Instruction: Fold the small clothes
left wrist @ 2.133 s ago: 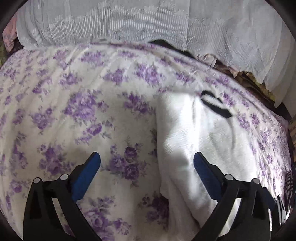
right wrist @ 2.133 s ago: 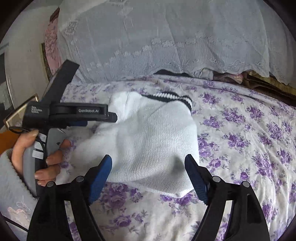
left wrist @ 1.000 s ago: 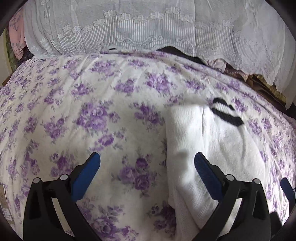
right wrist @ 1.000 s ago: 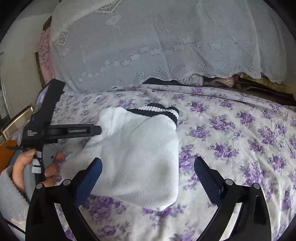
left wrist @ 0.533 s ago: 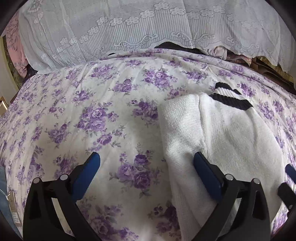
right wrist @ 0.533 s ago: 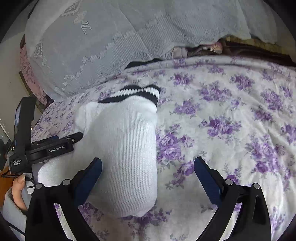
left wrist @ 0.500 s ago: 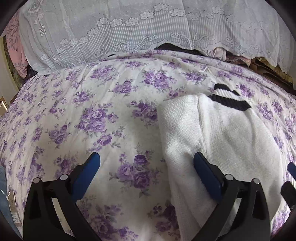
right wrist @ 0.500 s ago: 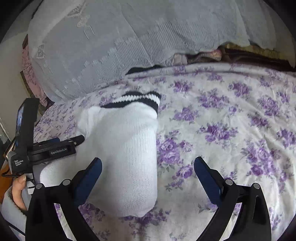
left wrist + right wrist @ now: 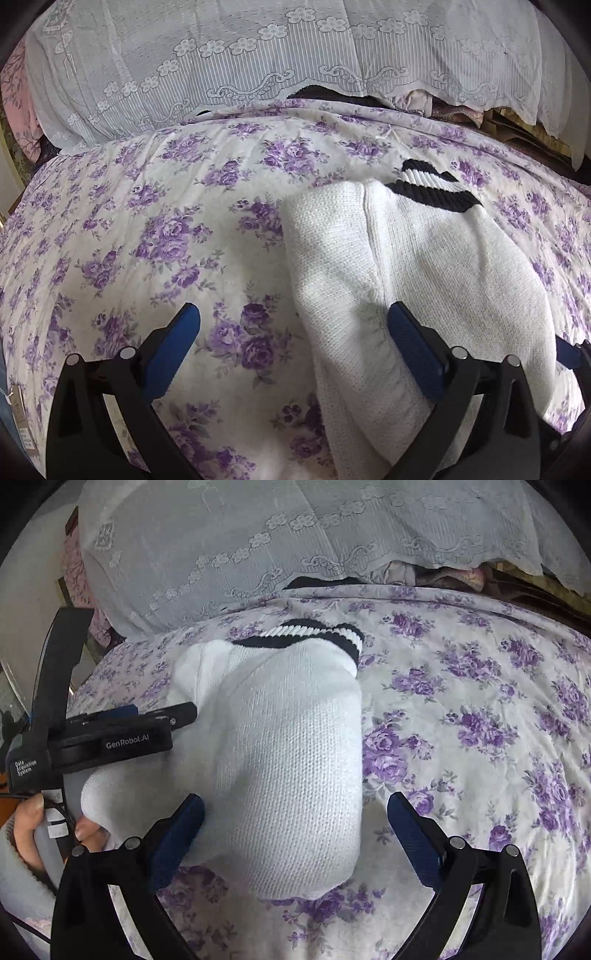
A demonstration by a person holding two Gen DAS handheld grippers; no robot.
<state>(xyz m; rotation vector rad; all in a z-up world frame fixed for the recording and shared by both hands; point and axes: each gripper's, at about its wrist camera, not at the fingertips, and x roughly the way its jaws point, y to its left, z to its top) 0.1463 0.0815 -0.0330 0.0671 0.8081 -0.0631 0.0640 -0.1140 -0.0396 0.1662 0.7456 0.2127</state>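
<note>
A white knitted garment (image 9: 424,280) with a black-striped cuff (image 9: 436,188) lies folded on the flowered bedspread (image 9: 166,229). My left gripper (image 9: 293,332) is open and empty, its right finger resting over the garment's left fold. In the right wrist view the same garment (image 9: 288,768) lies ahead with its striped cuff (image 9: 314,637) at the far end. My right gripper (image 9: 295,819) is open and empty, straddling the garment's near end. The left gripper (image 9: 147,720) shows at the left, held by a hand, at the garment's left edge.
A white lace cover (image 9: 295,55) drapes over piled things along the bed's far side. Dark and pink fabrics (image 9: 443,576) peek out beneath its hem. The bedspread (image 9: 480,720) stretches to the right of the garment.
Both grippers have moved closer to the garment and tilted down. The right gripper now sits over its near end. The garment has stayed folded and both grippers have stayed open.
</note>
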